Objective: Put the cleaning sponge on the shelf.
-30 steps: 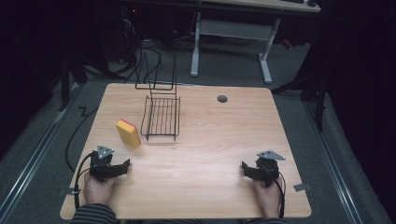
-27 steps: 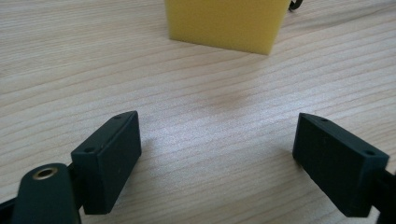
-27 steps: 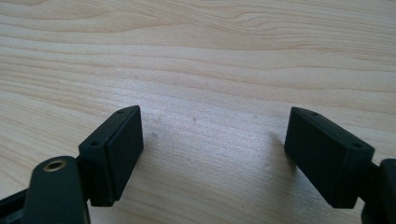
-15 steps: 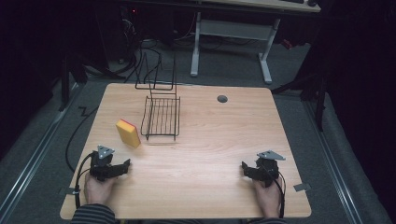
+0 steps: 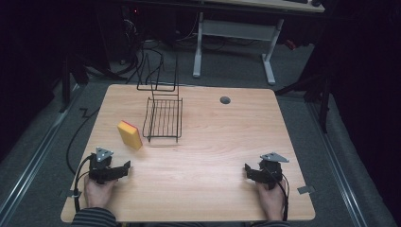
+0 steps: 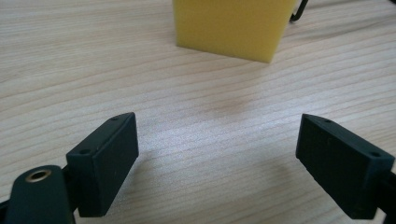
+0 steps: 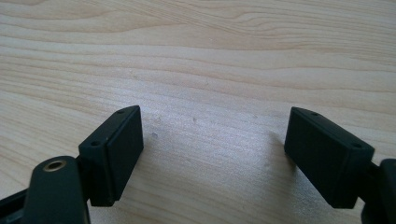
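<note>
Yellow sponge [image 6: 231, 25] lies just ahead of the left gripper [image 6: 217, 158], its empty jaws just opening; right gripper [image 7: 212, 156] released, empty.

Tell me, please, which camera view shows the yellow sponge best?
The high view: the whole yellow sponge shows there, lying on the table left of the wire rack. The left gripper view is closer, yet its top edge cuts the sponge off. The right gripper view looks at bare table wood.

There was one yellow sponge [image 5: 129, 134], one black wire rack [image 5: 163, 119], one wooden table [image 5: 213, 142], two grippers and two hands holding them.
</note>
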The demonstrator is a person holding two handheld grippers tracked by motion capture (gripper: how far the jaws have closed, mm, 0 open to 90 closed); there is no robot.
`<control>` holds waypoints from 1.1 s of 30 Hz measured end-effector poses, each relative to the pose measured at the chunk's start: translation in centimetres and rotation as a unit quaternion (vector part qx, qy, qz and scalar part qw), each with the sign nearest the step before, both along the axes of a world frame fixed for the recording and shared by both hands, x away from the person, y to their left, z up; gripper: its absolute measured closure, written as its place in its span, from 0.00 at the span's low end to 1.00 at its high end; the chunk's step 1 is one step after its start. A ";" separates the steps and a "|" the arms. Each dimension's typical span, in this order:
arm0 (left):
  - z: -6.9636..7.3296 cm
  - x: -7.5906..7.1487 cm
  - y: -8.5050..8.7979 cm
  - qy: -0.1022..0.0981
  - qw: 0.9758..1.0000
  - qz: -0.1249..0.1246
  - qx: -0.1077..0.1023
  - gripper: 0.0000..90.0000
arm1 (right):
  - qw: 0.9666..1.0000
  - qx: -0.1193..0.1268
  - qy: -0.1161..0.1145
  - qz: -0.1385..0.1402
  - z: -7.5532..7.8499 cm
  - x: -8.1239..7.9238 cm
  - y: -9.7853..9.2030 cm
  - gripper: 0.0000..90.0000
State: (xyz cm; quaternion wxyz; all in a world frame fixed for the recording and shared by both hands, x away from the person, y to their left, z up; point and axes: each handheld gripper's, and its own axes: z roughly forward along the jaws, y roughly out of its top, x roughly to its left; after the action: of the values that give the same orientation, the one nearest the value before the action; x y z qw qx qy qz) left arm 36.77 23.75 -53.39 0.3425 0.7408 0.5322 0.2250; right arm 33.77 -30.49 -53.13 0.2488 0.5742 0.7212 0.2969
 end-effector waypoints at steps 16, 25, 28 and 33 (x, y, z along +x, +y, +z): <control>2.6 -1.1 -0.2 -0.029 0.999 -0.013 -0.022 0.14 | 1.000 0.000 0.000 0.000 0.0 0.0 0.0 0.22; 4.4 -1.1 -0.8 -0.047 0.998 -0.022 -0.027 0.10 | 1.000 0.000 0.000 0.000 0.0 0.0 0.0 0.22; 4.7 -1.0 -1.0 -0.051 0.998 -0.024 -0.029 0.10 | 1.000 0.000 0.000 0.000 0.0 0.0 0.0 0.22; 5.3 -0.6 -1.3 -0.056 0.998 -0.029 -0.031 0.08 | 1.000 0.000 0.000 0.000 0.0 0.0 0.0 0.22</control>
State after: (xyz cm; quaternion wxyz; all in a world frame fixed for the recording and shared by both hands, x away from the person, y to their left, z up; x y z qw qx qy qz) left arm 36.16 22.41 -48.09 0.4010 0.7310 0.4974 0.2396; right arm 33.76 -30.49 -53.14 0.2490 0.5742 0.7212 0.2970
